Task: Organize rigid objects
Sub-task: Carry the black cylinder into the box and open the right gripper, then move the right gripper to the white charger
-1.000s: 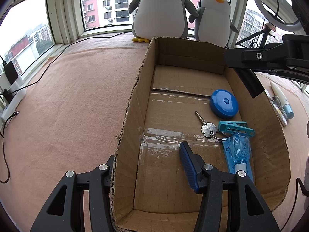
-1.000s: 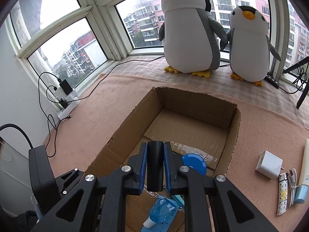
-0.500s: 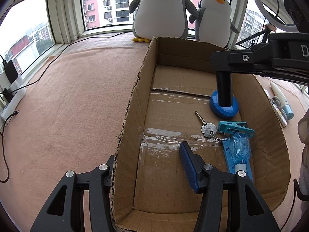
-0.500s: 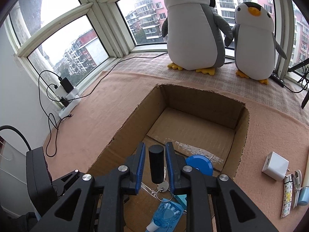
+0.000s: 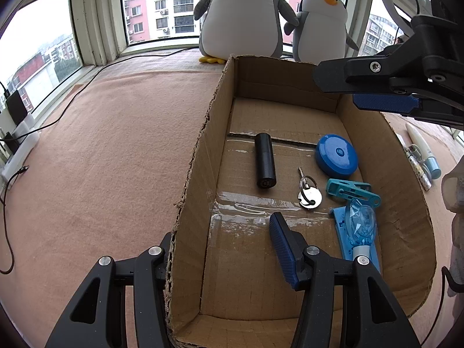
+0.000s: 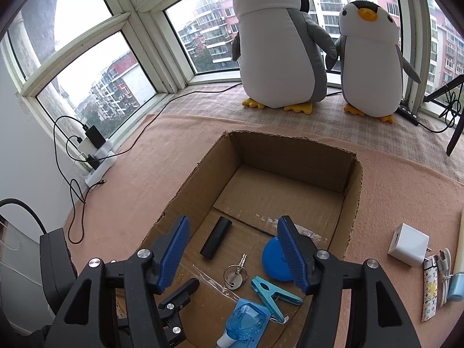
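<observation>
Inside cardboard box [image 6: 352,191]: black cylinder [image 6: 216,241] lies flat on floor, released | right tool [image 6: 233,250] wide open, empty, above box | left tool [image 5: 220,249] straddles box wall, open | next: white charger [image 6: 408,243] to be fetched.

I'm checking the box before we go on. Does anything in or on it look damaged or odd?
The box has ragged, torn top edges, most along its left wall. Clear tape on its floor is wrinkled and lifting. The black cylinder lies on its side, whole. Nothing spilled.
</observation>
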